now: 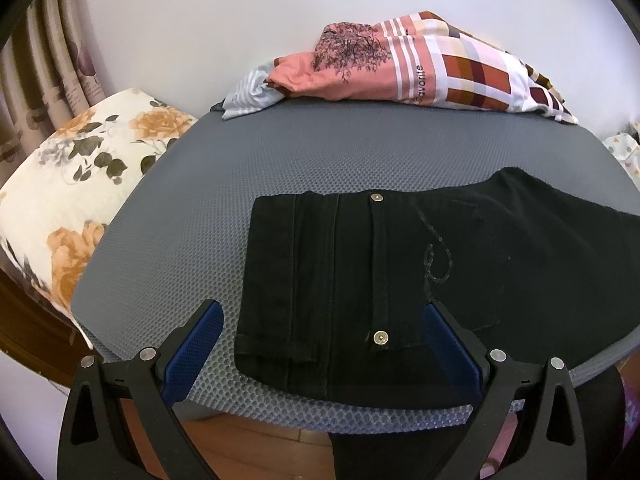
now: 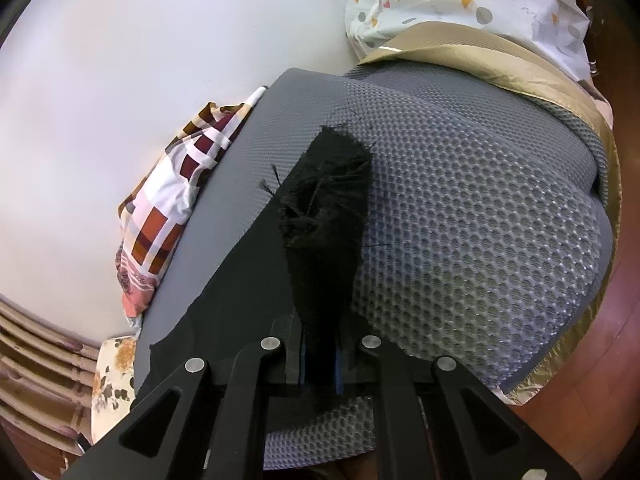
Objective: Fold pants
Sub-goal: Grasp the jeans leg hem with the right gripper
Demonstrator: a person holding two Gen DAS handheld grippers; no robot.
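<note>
Between the wide-spread left hand-held gripper point(image 1: 324, 344), black pants point(image 1: 360, 272); right hand-held gripper point(image 2: 320, 360) clamped on their frayed hem.

The pants point(image 1: 360, 264) are matt black denim with shiny metal rivets point(image 1: 380, 337); under them, the grey mat point(image 2: 480, 216) looks like dimpled foam with a rough honeycomb surface.

Wall: plain white wall point(image 1: 200, 40) (evenly lit)
Floor: reddish-brown wooden floor point(image 2: 592, 400)
Left: striped beige curtain point(image 1: 44, 60)
</note>
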